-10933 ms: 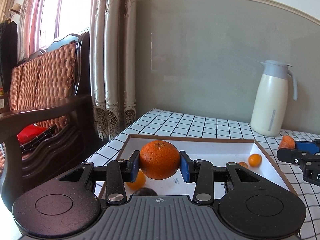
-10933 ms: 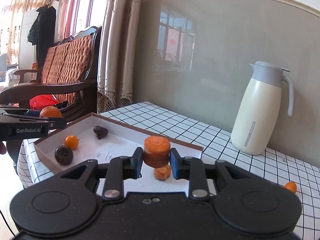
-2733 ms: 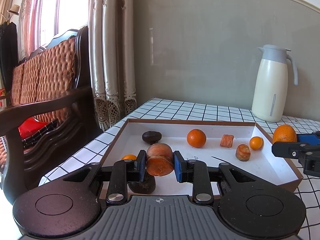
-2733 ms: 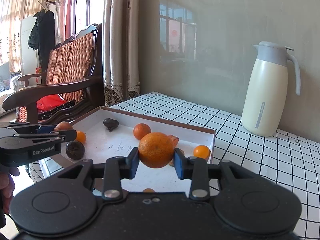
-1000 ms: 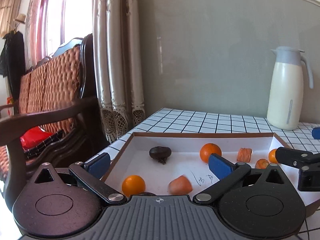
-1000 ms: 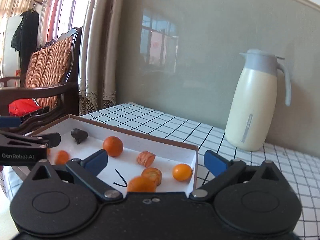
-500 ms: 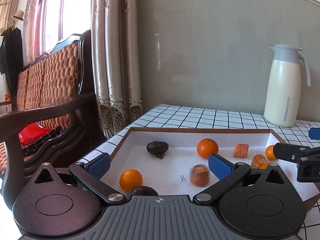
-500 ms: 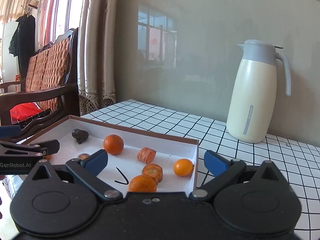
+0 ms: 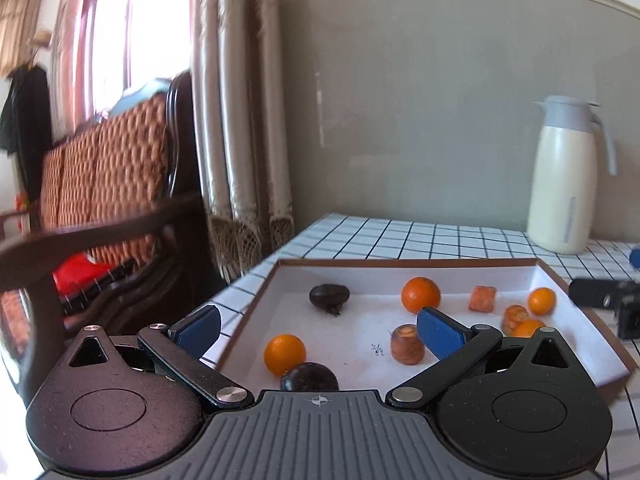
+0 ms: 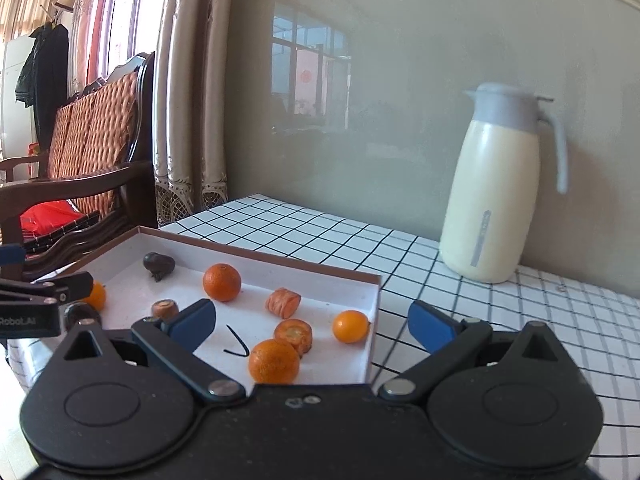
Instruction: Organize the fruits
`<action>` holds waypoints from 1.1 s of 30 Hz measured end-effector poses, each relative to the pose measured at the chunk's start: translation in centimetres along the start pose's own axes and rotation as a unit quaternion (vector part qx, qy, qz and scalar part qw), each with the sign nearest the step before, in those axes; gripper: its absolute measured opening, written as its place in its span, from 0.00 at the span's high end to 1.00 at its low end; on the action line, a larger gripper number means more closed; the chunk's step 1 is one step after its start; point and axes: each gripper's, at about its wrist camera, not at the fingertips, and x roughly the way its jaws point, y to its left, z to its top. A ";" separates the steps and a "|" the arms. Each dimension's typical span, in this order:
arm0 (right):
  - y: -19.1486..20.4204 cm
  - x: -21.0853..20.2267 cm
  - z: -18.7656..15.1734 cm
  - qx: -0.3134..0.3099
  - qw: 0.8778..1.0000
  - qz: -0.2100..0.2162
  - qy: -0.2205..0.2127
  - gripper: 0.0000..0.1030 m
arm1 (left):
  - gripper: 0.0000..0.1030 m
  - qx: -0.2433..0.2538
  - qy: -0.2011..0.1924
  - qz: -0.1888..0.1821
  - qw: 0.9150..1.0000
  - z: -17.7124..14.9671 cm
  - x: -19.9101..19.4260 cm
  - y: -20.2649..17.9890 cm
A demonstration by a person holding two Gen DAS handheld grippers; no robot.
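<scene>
**Both grippers empty; fruit lies in tray**

Left gripper [image 9: 318, 330]: fingers spread wide, nothing held, poised over the tray's [image 9: 400, 261] near edge. Right gripper [image 10: 312, 326]: fingers wide apart, empty, at the tray's right edge. Inside the tray: oranges [image 10: 222, 282], carrot pieces [image 10: 283, 303] and dark fruit [image 9: 329, 295], lying apart. Cream jug [image 10: 494, 196] stands at the tablecloth's [image 10: 520, 312] far edge.

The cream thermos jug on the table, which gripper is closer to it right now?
Right. The right gripper is at the tray's end that faces the jug. The left gripper sits at the tray's far end, towards the chair, with the tray between it and the jug.
</scene>
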 end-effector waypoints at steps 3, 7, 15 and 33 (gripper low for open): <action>-0.3 -3.3 0.2 0.003 1.000 0.002 -0.004 0.06 | 0.00 0.004 -0.013 -0.009 1.000 -0.1 -3.3 0.6; -0.9 -8.6 -0.6 -0.008 1.000 -0.011 -0.015 0.06 | 0.00 -0.018 -0.026 -0.029 0.999 0.1 -7.9 0.8; -3.9 -16.7 -4.8 0.017 0.998 -0.052 -0.028 0.06 | 0.00 -0.007 -0.050 -0.061 0.997 -1.9 -15.5 -1.1; -5.6 -18.6 -10.4 0.029 0.995 -0.080 -0.054 0.06 | 0.00 -0.021 -0.075 -0.090 0.993 -5.7 -18.4 -2.7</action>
